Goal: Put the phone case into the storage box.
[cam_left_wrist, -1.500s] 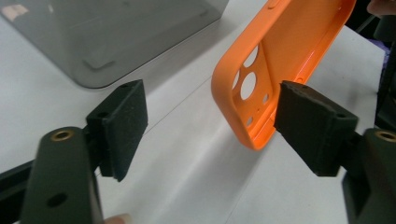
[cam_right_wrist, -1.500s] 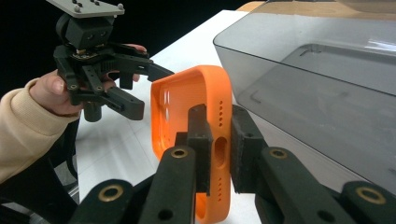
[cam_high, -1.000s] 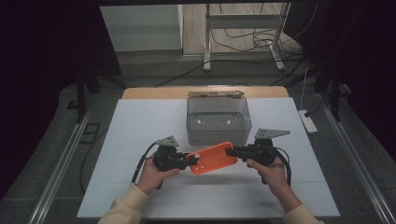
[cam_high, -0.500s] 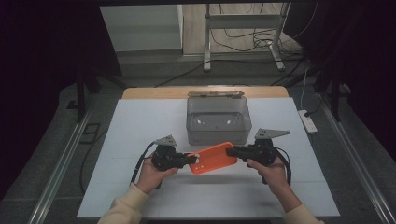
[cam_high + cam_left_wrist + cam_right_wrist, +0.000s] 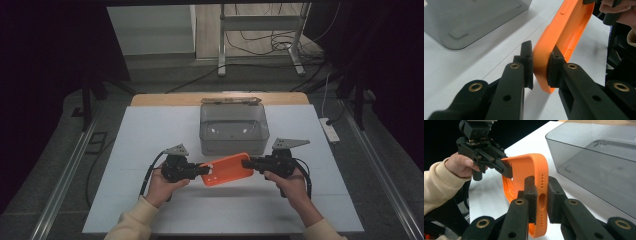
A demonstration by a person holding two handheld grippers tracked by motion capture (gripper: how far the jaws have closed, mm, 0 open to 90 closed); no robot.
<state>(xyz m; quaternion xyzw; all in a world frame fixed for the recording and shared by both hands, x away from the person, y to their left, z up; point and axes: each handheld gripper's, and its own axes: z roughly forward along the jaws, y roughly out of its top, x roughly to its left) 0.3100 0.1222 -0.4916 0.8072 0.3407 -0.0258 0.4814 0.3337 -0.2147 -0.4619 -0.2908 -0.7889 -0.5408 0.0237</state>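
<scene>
— White bench [image 5: 150, 130] under a dim room, cables on the floor behind it; what sits on top?

— One smoky grey clear box [image 5: 233, 129] near the far edge, and just in front of it an orange phone case [image 5: 227, 170] held up off the surface between two grippers

— Who has which end?

— Left gripper [image 5: 202, 170] takes the case's left end. Its fingers [image 5: 527, 63] have just been closing, and in the left gripper view both pads now press on the orange wall

— And the other?

— Right gripper [image 5: 250, 163] has the right end, fingers [image 5: 531, 195] clamped on the bottom edge, astride the port slot and its rows of small holes

— How does the case lie?

— Tilted on edge, hollow side towards the person, near the box but apart from it
</scene>
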